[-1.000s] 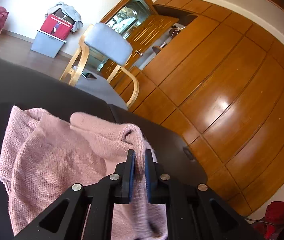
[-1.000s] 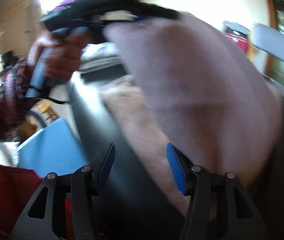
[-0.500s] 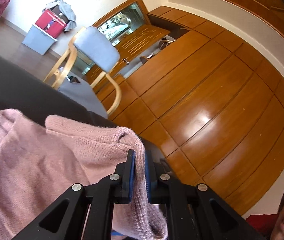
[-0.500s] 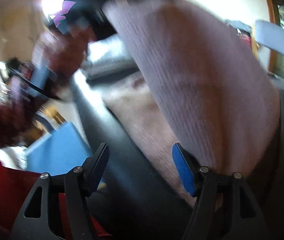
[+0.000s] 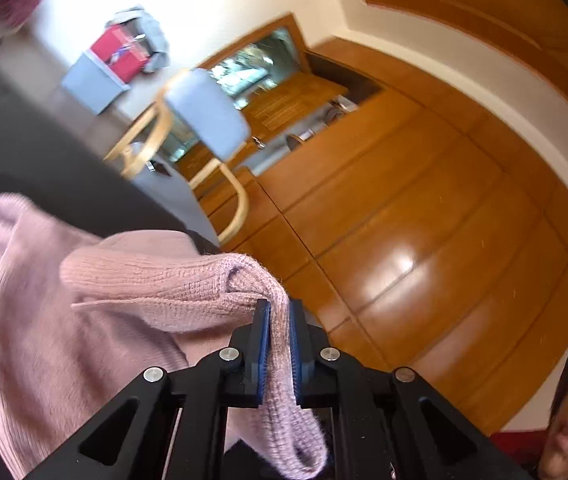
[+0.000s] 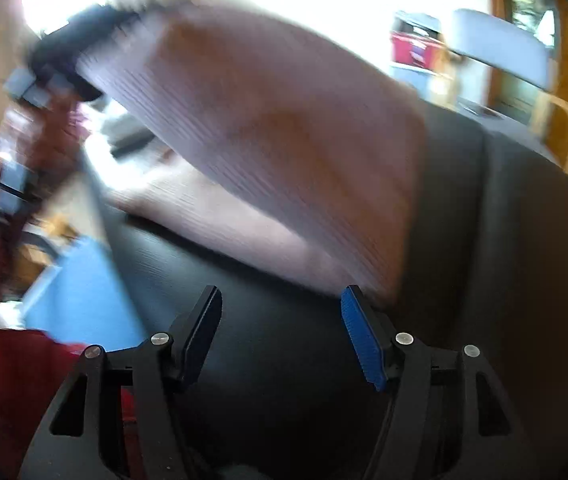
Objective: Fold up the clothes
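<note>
My left gripper is clamped on a bunched edge of the pink knit sweater, the fabric pinched between the blue pads with a loop hanging down behind them. The rest of the sweater drapes away to the left of that gripper, lifted off the dark bench. My right gripper has its jaws spread wide with nothing between them; it hovers low over the bench, with the sweater's lower edge just ahead of its right finger.

I judge the fold to be at an early stage: one corner is raised and the body hangs in a slanted sheet, part of it resting on the bench ahead of the right gripper, with no neat crease visible. Laying it flat and doubling it over remains.

Ahead of the right gripper the bench is bare and roomy. Its near edge drops off to the left, toward a blue surface. A chair stands well beyond the left gripper.
</note>
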